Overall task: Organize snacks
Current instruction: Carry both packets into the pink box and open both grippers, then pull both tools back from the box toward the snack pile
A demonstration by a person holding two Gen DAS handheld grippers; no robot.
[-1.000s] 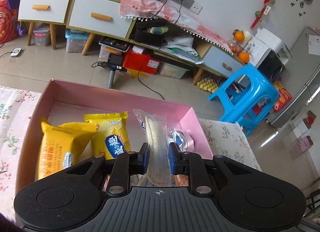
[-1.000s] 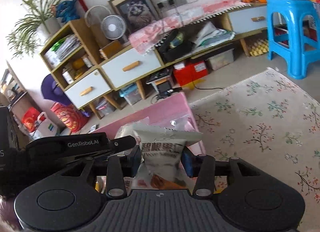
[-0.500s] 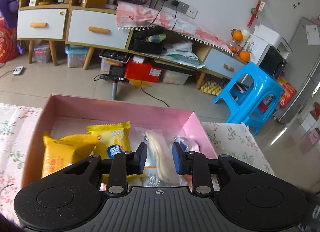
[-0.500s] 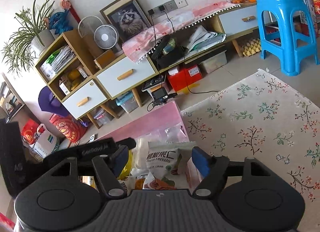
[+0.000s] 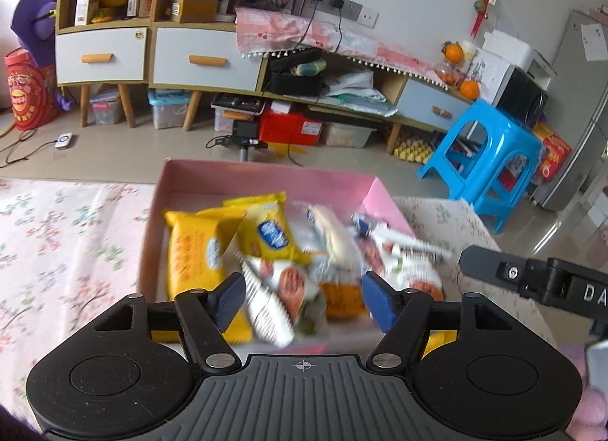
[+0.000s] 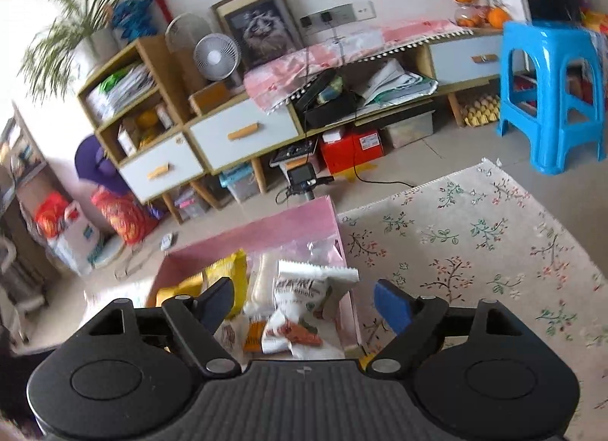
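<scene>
A pink box (image 5: 266, 175) on the floral tablecloth holds several snack packs: two yellow packs (image 5: 193, 251), a clear pack with a pale biscuit (image 5: 334, 235) and white packs (image 5: 410, 266). My left gripper (image 5: 302, 298) is open and empty above the box's near side. My right gripper (image 6: 304, 302) is open and empty above the same pink box (image 6: 296, 220); a white pack (image 6: 304, 289) lies in the box below it. Part of the right gripper shows at the right edge of the left wrist view (image 5: 532, 277).
The floral tablecloth (image 6: 475, 243) spreads right of the box and also left of it (image 5: 57, 243). Beyond the table edge are a blue stool (image 6: 551, 91), a low cabinet with drawers (image 5: 197, 57) and floor clutter.
Both grippers have opened and let go of their packs, which now lie in the pink box. Both have drawn back and up from the box.
</scene>
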